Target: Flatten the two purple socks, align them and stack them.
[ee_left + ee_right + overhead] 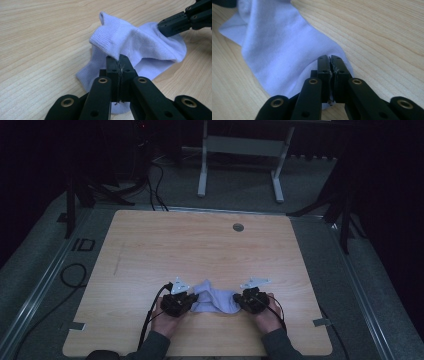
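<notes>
Now clamped on opposite ends of a pale sock [216, 300] on the table [200, 245]: left claw [189, 299] and right claw [241, 299]. Next, probably a lift and gentle pull apart, without losing either grip.

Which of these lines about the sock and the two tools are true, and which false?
1. The sock is pale lilac. True.
2. The left tool stands wide open above the sock. False: its jaws are shut on the sock's fabric.
3. The right tool is shut on the sock's edge. True.
4. The sock hangs in the air, clear of the table. False: part of it lies on the wooden top, though the middle is bunched up.
5. A plate sits beside the sock. False: near it there are just the two tools and the hands holding them.
6. The tools grip opposite ends of the sock. True.
</notes>
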Action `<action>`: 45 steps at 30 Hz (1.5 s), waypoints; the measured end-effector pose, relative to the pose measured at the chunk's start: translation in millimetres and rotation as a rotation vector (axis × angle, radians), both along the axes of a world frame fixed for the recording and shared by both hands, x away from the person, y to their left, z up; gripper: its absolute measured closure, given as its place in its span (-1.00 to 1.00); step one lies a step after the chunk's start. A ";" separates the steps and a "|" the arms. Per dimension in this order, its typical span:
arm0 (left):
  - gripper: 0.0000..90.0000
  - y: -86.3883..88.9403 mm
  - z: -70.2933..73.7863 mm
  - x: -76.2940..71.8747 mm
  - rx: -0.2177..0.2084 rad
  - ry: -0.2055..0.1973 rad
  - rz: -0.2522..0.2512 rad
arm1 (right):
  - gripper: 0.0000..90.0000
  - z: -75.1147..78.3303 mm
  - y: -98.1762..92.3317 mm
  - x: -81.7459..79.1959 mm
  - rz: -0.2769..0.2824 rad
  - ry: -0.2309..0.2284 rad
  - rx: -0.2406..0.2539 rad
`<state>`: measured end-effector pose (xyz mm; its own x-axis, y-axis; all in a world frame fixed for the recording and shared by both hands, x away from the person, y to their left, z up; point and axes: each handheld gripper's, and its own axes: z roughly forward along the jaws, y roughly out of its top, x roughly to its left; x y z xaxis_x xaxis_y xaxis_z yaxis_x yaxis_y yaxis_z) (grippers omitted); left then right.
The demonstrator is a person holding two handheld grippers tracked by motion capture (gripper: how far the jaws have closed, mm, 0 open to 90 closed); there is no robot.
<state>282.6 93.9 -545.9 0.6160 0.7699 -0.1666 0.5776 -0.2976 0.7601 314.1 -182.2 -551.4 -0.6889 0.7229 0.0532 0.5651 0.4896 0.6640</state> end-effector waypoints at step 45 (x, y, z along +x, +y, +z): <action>0.97 14.3 1.1 -4.1 -0.001 0.033 0.012 | 0.93 -6.6 -8.6 0.6 -0.012 0.015 0.085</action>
<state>278.4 108.2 -544.8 0.6008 0.7770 -0.1877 0.6060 -0.2896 0.7408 314.7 -190.8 -557.9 -0.6791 0.7233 0.1253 0.5808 0.4250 0.6943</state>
